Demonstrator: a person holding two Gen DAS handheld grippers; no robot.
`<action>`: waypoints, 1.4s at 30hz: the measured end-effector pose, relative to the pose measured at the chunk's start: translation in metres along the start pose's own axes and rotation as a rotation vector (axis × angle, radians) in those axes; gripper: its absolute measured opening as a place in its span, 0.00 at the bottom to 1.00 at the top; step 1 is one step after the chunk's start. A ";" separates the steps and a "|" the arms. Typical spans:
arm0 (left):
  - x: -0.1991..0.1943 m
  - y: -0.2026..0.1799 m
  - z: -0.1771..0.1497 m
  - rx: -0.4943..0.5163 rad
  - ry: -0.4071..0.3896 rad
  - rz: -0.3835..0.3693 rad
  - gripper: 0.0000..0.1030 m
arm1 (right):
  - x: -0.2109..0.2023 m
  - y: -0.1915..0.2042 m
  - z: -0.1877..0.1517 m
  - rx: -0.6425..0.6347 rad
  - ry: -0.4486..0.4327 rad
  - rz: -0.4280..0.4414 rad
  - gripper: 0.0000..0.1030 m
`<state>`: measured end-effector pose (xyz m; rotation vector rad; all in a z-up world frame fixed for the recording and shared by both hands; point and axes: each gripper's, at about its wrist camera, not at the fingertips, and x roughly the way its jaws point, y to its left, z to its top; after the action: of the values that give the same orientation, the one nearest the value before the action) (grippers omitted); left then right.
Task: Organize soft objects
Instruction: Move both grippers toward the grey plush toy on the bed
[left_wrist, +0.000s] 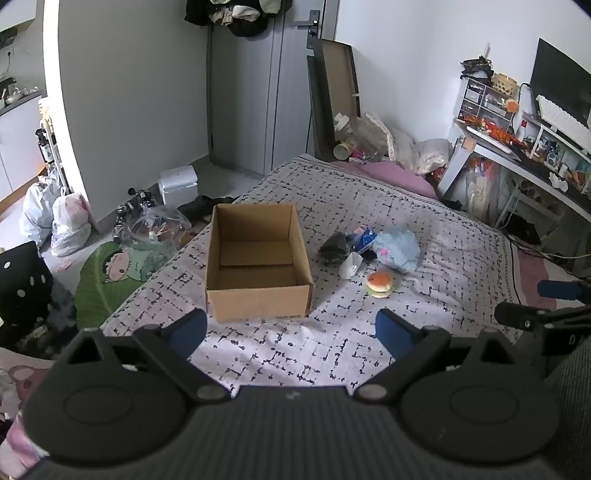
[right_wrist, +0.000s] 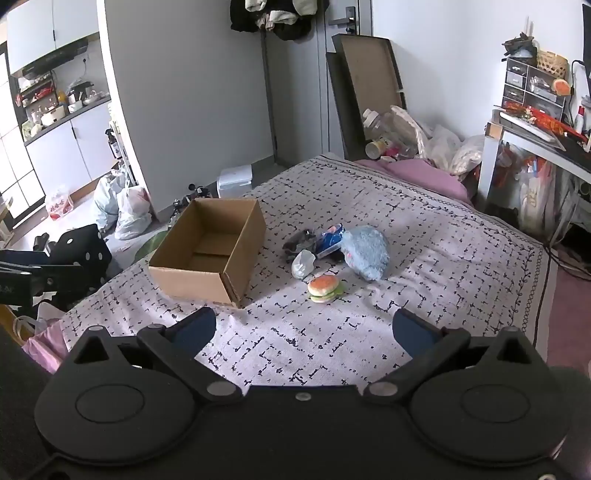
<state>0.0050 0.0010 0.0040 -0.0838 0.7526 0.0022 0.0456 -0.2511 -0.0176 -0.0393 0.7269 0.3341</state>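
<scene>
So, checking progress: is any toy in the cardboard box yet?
No, the cardboard box shows only its bare bottom; the burger toy lies beside it.

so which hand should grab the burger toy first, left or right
Right, probably. The burger toy lies almost straight ahead of the right tool, which is open and empty. From the left tool, also open, it sits off to the right, with the cardboard box directly ahead instead.

Cardboard box (left_wrist: 258, 258) empty, soft toys (left_wrist: 373, 251) beside
</scene>
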 end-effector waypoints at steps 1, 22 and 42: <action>0.000 0.001 -0.001 -0.002 0.000 -0.001 0.94 | 0.000 0.000 0.000 0.001 0.000 -0.001 1.00; 0.000 0.002 -0.003 -0.005 0.001 0.001 0.94 | -0.001 -0.001 -0.001 0.017 -0.005 0.011 1.00; -0.001 -0.001 0.001 0.027 -0.013 -0.011 0.94 | 0.000 -0.001 0.001 0.014 0.000 0.018 1.00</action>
<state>0.0049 0.0003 0.0052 -0.0624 0.7393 -0.0177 0.0470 -0.2519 -0.0166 -0.0200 0.7293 0.3459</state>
